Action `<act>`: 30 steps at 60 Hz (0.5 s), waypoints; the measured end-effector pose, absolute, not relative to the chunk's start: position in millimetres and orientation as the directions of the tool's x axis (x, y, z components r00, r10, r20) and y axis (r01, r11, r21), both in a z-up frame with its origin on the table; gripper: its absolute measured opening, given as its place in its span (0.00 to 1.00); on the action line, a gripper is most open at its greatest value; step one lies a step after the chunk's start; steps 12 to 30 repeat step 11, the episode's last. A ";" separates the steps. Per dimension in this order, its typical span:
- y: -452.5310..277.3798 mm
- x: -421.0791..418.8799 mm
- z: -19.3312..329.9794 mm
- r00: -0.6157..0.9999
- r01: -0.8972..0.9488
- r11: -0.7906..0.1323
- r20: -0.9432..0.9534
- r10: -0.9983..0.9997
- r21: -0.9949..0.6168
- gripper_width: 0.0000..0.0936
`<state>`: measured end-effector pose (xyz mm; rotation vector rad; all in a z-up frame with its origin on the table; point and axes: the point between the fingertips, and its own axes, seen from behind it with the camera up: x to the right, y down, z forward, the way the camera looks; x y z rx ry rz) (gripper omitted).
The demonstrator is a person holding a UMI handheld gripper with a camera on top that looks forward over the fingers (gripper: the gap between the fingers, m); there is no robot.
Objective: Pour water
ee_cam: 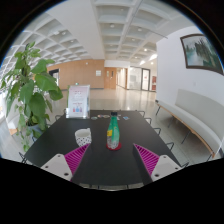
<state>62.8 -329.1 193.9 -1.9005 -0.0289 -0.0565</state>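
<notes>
Gripper view shows my gripper [110, 160] with fingers spread apart, empty. Ahead of them on the dark table [50, 140] stands a green bottle [113, 132], a cup [83, 136] just beside it. I'd judge the bottle light, smooth, probably slippery; I'd grip mid-body.

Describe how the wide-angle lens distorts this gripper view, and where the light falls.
Gripper view: ceiling lines bow outward, fisheye-style; bright ceiling lights wash out the far hall; the green plastic bottle stands sharp on the dark rectangular table, beyond the open gripper.
</notes>
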 end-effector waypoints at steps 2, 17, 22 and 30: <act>-331.7 63.7 194.0 0.998 0.050 -0.324 0.057 -0.013 -0.945 0.92; -342.7 67.3 187.5 0.997 0.067 -0.331 0.077 -0.018 -0.941 0.92; -342.7 67.3 187.5 0.997 0.067 -0.331 0.077 -0.018 -0.941 0.92; -342.7 67.3 187.5 0.997 0.067 -0.331 0.077 -0.018 -0.941 0.92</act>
